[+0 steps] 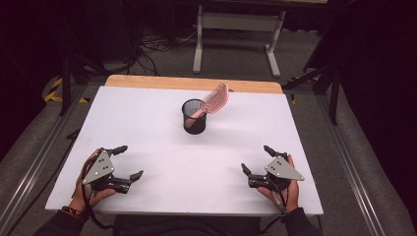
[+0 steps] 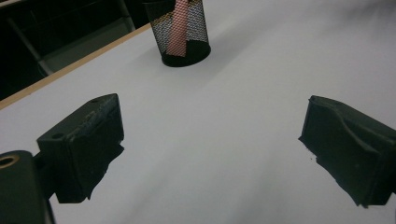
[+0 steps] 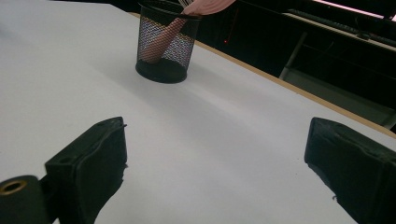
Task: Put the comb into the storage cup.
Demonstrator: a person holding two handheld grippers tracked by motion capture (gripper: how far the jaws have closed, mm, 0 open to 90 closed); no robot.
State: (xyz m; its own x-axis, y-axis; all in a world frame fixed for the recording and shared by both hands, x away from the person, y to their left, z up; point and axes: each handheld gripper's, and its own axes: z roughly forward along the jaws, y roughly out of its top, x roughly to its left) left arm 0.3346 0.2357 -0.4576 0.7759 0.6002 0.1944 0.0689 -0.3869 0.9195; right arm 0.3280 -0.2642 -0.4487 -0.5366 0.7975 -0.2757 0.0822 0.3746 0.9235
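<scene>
A black mesh cup [image 1: 194,116] stands upright at the middle of the white table [image 1: 147,113], toward the far side. A pink hairbrush [image 1: 215,101] rests in it handle down, its head leaning out to the right over the rim. The cup [image 2: 181,32] and the brush handle [image 2: 179,28] appear ahead in the left gripper view, and the cup [image 3: 164,44] with the handle [image 3: 161,39] in the right gripper view. My left gripper [image 1: 129,162] sits near the front left, open and empty. My right gripper [image 1: 256,158] sits near the front right, open and empty.
A wooden strip [image 1: 192,83] runs along the table's far edge. Beyond it stands a white table frame [image 1: 238,34] on a grey floor with cables. Metal rails [image 1: 34,162] flank the table on both sides.
</scene>
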